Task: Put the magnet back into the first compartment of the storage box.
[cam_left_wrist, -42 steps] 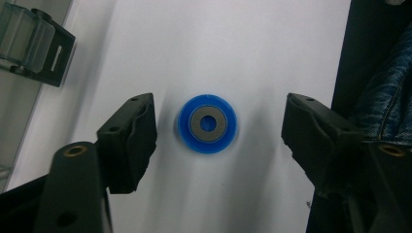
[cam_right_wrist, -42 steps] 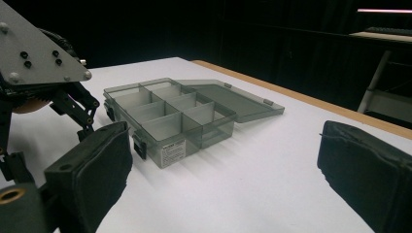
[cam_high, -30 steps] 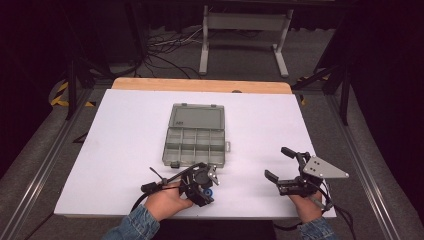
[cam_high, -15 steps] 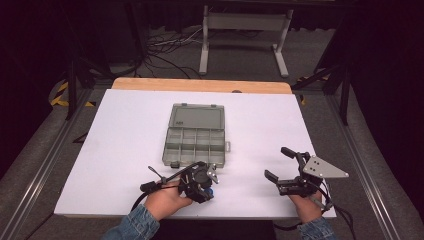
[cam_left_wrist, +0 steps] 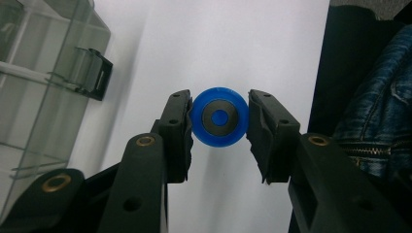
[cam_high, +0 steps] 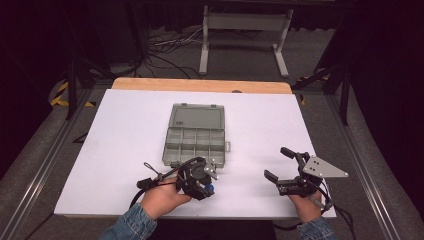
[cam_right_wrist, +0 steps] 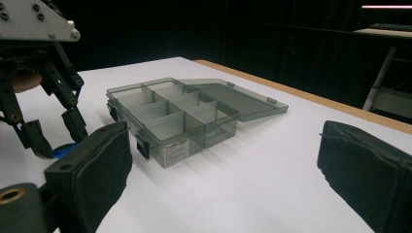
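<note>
A small blue round disc [cam_left_wrist: 218, 116] with a grey ring and blue centre lies on the white table near its front edge. My left gripper [cam_left_wrist: 218, 117] points down over it, and both black pads press against the disc's sides. In the high view that gripper [cam_high: 207, 187] sits just in front of the box's near right corner. From the right gripper view the disc [cam_right_wrist: 62, 149] shows as a blue sliver under the left gripper's fingers [cam_right_wrist: 36, 138]. My right gripper [cam_high: 276, 163] rests at the front right, open wide with nothing between its pads [cam_right_wrist: 102, 155].
A grey see-through compartment box [cam_high: 196, 135] lies open mid-table, its lid flat on the far side and its cells bare. Its latch [cam_left_wrist: 94, 80] is close to the left gripper. The white table [cam_high: 125, 125] has a wooden far edge [cam_high: 200, 85].
</note>
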The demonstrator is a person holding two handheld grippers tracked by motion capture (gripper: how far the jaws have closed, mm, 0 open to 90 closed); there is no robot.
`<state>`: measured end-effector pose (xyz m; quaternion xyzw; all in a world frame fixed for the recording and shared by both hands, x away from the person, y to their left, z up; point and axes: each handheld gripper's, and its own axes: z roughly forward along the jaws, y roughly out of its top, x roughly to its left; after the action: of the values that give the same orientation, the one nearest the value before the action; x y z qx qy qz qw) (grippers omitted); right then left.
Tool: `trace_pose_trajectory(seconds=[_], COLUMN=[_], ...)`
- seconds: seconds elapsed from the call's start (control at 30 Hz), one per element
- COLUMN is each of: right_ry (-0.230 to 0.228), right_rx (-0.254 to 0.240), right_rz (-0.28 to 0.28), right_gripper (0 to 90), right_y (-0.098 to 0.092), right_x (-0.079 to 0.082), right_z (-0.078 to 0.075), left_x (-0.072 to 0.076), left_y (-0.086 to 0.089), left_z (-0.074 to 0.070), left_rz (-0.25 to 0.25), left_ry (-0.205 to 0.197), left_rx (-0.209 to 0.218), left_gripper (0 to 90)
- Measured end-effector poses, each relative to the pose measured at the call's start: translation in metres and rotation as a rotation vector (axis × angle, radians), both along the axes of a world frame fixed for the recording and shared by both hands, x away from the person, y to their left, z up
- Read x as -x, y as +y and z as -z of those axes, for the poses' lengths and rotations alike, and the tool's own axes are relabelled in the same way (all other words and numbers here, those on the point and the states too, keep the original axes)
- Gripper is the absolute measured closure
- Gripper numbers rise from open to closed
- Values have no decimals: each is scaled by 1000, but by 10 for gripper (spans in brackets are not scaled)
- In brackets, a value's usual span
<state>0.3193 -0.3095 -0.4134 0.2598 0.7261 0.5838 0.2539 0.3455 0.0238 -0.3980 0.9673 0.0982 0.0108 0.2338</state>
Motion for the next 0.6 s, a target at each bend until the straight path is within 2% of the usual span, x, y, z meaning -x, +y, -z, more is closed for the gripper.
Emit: trace_pose_trajectory(seconds=[0.23,0.6], right_ry=[1,2], right_rx=[1,2], right_rz=[2,0], right_gripper=[62,62], right_y=[0,0], right_x=[0,0], right_z=[0,1], left_x=[0,-4], left_y=[5,8], left_z=[-12,-25], left_rz=[-6,-13], left_ry=[-13,-36], left_rx=[18,20], left_gripper=[623,623])
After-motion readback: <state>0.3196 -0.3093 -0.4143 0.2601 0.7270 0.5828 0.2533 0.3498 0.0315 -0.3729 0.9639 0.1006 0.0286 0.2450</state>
